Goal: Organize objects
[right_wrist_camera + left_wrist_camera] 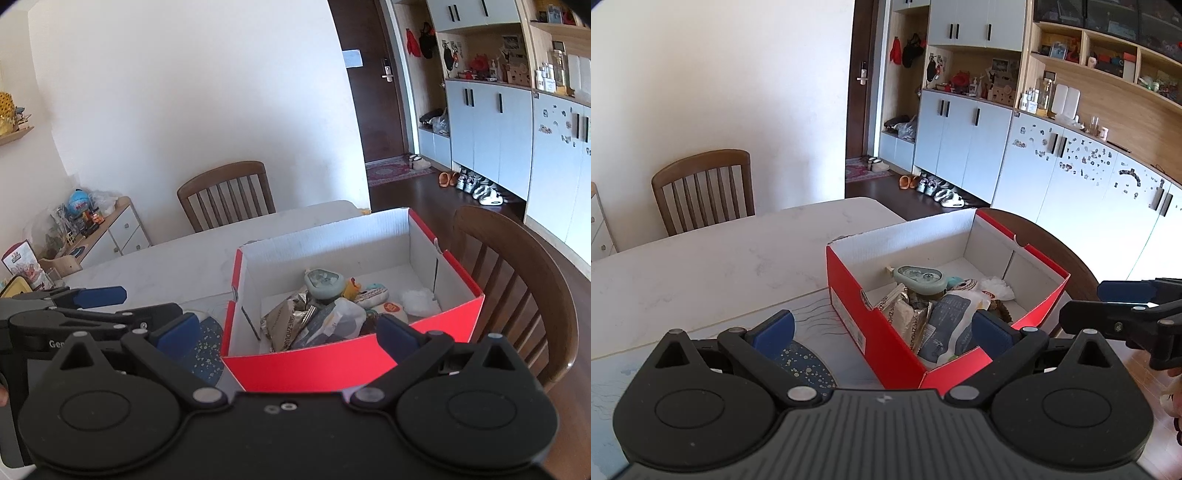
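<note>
A red shoebox with white inside walls stands on the white table, also in the right wrist view. It holds snack packets, a teal case, a white bag and crumpled white paper. My left gripper is open and empty, its blue pads astride the box's near corner. My right gripper is open and empty over the box's near wall. The right gripper also shows at the right edge of the left wrist view.
A dark blue speckled mat lies on the table left of the box. Wooden chairs stand behind the table and right of the box. Cabinets line the far right wall.
</note>
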The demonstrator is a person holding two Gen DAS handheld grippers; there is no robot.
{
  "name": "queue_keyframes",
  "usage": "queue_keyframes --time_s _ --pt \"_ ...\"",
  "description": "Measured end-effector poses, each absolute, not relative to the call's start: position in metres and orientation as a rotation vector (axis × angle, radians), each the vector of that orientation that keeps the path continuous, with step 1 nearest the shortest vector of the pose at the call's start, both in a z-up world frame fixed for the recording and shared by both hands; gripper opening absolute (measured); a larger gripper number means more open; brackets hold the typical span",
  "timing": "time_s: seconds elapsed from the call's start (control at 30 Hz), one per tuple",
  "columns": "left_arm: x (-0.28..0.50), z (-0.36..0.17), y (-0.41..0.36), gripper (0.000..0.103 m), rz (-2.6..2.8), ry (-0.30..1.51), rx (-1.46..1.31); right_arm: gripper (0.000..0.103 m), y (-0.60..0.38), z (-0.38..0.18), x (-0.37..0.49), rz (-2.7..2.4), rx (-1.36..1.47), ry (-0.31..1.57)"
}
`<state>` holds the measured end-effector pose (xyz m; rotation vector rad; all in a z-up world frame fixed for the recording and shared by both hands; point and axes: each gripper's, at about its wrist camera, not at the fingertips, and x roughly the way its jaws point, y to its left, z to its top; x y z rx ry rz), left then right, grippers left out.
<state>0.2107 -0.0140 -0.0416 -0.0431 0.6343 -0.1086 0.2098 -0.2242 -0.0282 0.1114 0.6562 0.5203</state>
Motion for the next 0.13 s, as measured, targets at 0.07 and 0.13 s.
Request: queue_keyframes --time_s 0.07,0.13 --pt "0.2116 -0.0415 -0.0134 0.103 -0.110 0.636 -0.047 0.102 -0.2238 -0.0283 0.2096 0.520 0.108 0.658" --pt "0.2129 -0.0423 -0.0122 0.103 -0.110 0.642 -0.052 0.102 -0.2231 -0.0283 0.2107 0.516 0.102 0.660"
